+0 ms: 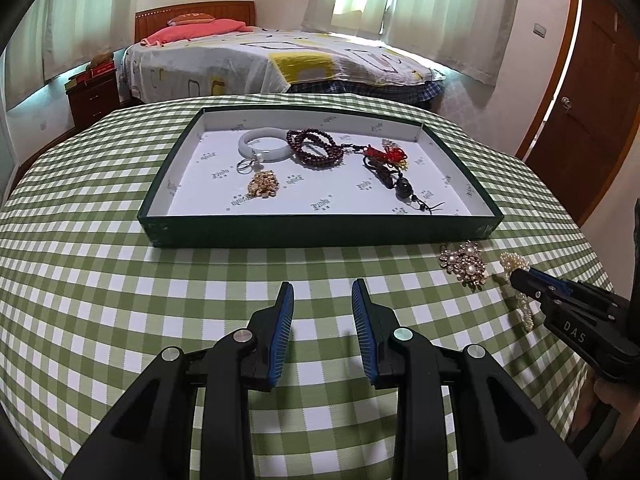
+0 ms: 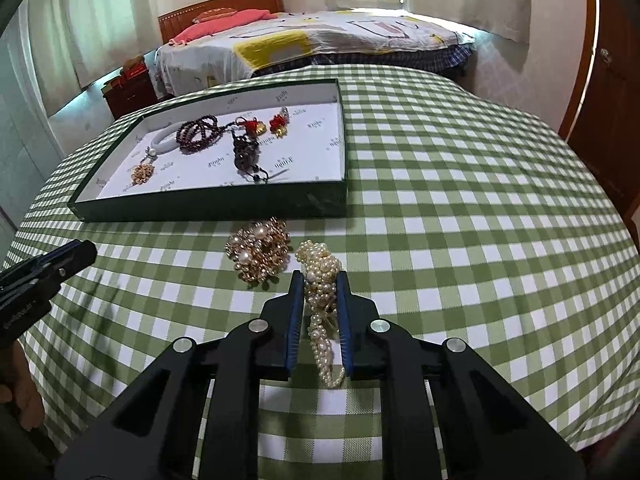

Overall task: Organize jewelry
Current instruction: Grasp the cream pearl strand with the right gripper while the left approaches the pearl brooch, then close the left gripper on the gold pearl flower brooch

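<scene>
A pearl bracelet [image 2: 320, 264] lies on the green checked tablecloth, just in front of the tray's right end. My right gripper [image 2: 320, 276] is shut on its middle, the blue pads against the beads; its tip also shows in the left wrist view [image 1: 516, 276]. A gold and pearl brooch [image 2: 258, 254] [image 1: 464, 264] sits just left of the pearls. The dark green tray [image 1: 320, 228] holds a white bangle [image 1: 262, 146], a dark red bead strand [image 1: 318, 148], a gold cluster [image 1: 263, 185], red knot charms [image 1: 386, 156] and a dark pendant [image 1: 402, 186]. My left gripper [image 1: 322, 286] hovers open over bare cloth before the tray.
The round table's cloth [image 2: 460, 200] stretches right of the tray. Behind the table stand a bed [image 1: 280, 56] and a dark wooden nightstand [image 1: 94, 94]. A brown door [image 1: 592, 112] is at the right. A person's hand [image 2: 24, 396] shows at the left edge.
</scene>
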Action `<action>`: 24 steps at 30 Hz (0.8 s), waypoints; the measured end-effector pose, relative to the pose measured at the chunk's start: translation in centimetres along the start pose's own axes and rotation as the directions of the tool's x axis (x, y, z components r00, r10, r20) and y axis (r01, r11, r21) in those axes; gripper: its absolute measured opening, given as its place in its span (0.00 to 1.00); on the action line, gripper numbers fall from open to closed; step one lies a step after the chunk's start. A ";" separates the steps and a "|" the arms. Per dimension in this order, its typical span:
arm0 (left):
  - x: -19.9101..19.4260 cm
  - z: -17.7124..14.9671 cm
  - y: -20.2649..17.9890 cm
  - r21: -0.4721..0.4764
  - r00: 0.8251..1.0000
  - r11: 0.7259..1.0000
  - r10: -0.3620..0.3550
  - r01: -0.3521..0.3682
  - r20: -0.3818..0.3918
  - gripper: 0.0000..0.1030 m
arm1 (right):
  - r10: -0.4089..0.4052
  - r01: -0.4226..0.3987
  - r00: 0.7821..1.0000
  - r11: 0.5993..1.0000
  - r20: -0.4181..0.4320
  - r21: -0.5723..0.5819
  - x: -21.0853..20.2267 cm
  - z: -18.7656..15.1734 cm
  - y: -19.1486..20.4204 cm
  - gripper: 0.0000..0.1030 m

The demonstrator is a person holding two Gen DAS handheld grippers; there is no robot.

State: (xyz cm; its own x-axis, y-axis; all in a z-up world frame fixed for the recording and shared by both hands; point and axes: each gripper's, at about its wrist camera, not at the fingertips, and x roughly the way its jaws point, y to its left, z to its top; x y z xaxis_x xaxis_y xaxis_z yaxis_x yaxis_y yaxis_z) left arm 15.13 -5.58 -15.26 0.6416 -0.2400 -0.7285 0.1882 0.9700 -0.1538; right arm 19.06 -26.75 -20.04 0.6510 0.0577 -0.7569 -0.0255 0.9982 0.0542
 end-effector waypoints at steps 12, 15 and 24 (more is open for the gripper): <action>0.5 0.4 -2.0 0.026 1.000 0.999 -0.025 0.025 -0.006 0.30 | 0.007 -0.008 1.000 0.999 -0.002 -0.040 -0.6 0.4 -0.1 0.16; 0.8 0.4 -2.8 0.036 0.999 0.999 -0.032 0.032 -0.012 0.30 | 0.012 -0.012 1.000 0.999 -0.003 -0.047 -0.7 0.6 -0.4 0.16; 2.0 0.7 -6.2 0.085 0.997 0.994 -0.066 0.069 -0.033 0.30 | 0.027 -0.027 1.000 0.998 -0.013 -0.057 -0.6 1.0 -1.8 0.16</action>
State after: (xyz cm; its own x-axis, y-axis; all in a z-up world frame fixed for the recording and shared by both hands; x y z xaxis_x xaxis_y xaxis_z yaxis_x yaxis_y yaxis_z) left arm 15.78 -12.13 -15.30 0.6027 -0.3020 -0.7386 0.2942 0.9445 -0.1461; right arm 19.43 -28.58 -19.02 0.6404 0.0846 -0.7634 -0.0868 0.9955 0.0375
